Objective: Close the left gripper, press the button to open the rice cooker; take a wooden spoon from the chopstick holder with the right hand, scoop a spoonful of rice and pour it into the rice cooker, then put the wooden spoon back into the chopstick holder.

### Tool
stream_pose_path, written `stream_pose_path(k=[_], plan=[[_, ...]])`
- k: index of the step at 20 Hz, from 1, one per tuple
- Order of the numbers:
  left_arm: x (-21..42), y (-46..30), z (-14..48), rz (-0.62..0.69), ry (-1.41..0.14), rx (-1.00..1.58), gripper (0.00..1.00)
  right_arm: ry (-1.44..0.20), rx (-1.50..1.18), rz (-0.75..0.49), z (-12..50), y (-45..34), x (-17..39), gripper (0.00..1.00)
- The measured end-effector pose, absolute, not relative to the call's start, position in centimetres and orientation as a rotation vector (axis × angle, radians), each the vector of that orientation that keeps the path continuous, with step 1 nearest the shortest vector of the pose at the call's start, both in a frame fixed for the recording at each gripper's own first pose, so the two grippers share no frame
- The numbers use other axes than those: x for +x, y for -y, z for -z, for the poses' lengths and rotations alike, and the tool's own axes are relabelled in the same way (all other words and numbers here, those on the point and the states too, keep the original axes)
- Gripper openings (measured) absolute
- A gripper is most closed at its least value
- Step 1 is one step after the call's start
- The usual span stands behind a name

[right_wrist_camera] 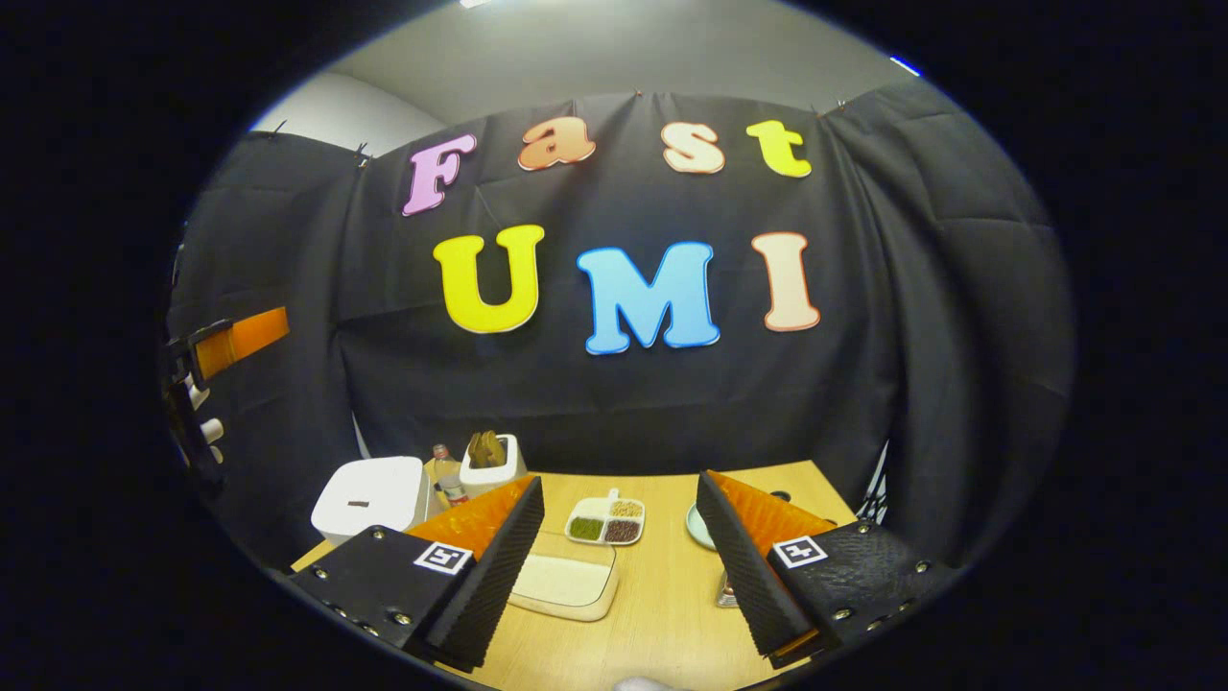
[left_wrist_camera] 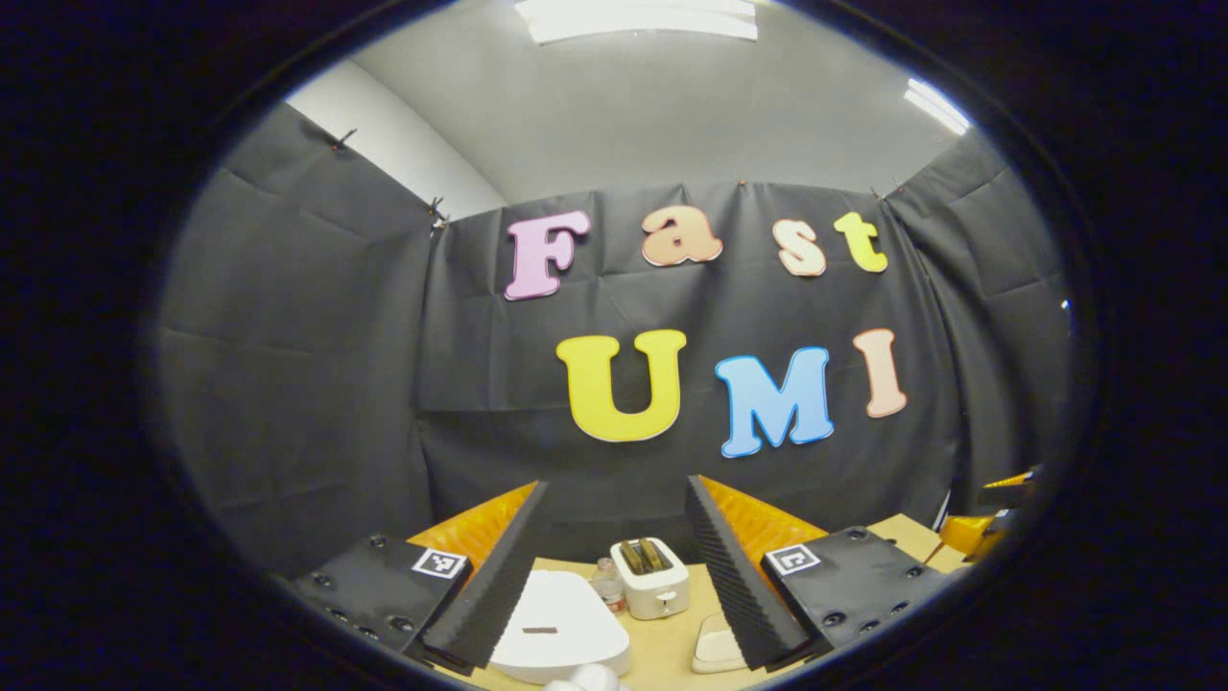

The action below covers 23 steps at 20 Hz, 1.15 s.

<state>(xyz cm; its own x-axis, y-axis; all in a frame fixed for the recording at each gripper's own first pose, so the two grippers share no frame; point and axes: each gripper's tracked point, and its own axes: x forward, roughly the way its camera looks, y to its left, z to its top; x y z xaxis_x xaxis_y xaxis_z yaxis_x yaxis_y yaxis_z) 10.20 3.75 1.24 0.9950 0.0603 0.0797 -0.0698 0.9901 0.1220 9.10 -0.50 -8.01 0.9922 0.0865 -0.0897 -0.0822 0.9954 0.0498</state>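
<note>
Above a light wooden table [right_wrist_camera: 662, 595] in a cloth-walled booth, the left gripper [left_wrist_camera: 614, 585] hangs with its jaws spread wide and nothing between them, over the white rice cooker [left_wrist_camera: 559, 629], whose lid is down and which sits at the table's near left corner in the left gripper view. Just behind the cooker stand a small clear bottle [left_wrist_camera: 605, 581] and a white toaster [left_wrist_camera: 650, 576] with two dark slots on top; a pale, rounded object [left_wrist_camera: 718, 645] lies on the table to the right, partly hidden by the gripper's right finger. In the right gripper view, the right gripper [right_wrist_camera: 619, 561] also hovers with jaws apart, gripping nothing. Ahead of it rests a clear rectangular container [right_wrist_camera: 568, 581] holding white rice, and beyond that a white divided dish [right_wrist_camera: 606, 520] carrying green, tan and dark reddish grains in separate compartments. At the table's far left, the rice cooker [right_wrist_camera: 372, 497] sits closed, the bottle [right_wrist_camera: 447, 480] beside it, and a white container [right_wrist_camera: 492, 465] next to that holds brown contents; what they are cannot be told. A pale green plate edge [right_wrist_camera: 697, 526] peeks from behind the right finger. The left gripper [right_wrist_camera: 225, 350] appears at the far left edge of this view.
</note>
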Motion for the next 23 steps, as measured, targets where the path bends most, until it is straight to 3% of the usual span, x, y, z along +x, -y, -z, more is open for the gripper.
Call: stream_pose_path(k=[2,3,4,5,6,18,20,23], plan=[[8.9,-3.6,-1.6,-0.057,0.104,0.148,0.99,-0.054,0.050,-0.077,7.0,0.1,8.8,0.98],[8.6,-3.1,-1.3,-0.049,0.112,0.155,0.99,-0.041,0.053,-0.075,6.4,0.1,8.6,0.93],[8.0,-2.8,-1.2,-0.049,0.118,0.161,0.99,-0.030,0.056,-0.069,5.9,0.1,8.4,0.98],[7.5,-2.1,-0.7,-0.036,0.114,0.150,0.99,-0.029,0.059,-0.071,5.7,0.1,8.1,0.93],[7.0,-1.4,-0.3,-0.022,0.107,0.138,1.00,-0.022,0.057,-0.070,5.3,0.1,8.0,0.98],[6.3,0.4,1.2,0.024,0.062,0.118,1.00,0.071,0.052,-0.035,1.4,0.9,5.1,0.98],[6.1,0.3,1.6,0.024,0.051,0.111,0.95,0.061,0.057,-0.045,1.6,0.8,4.9,0.98],[6.1,0.1,2.0,0.024,0.035,0.096,1.00,0.061,0.059,-0.041,1.4,1.1,4.7,0.98]])
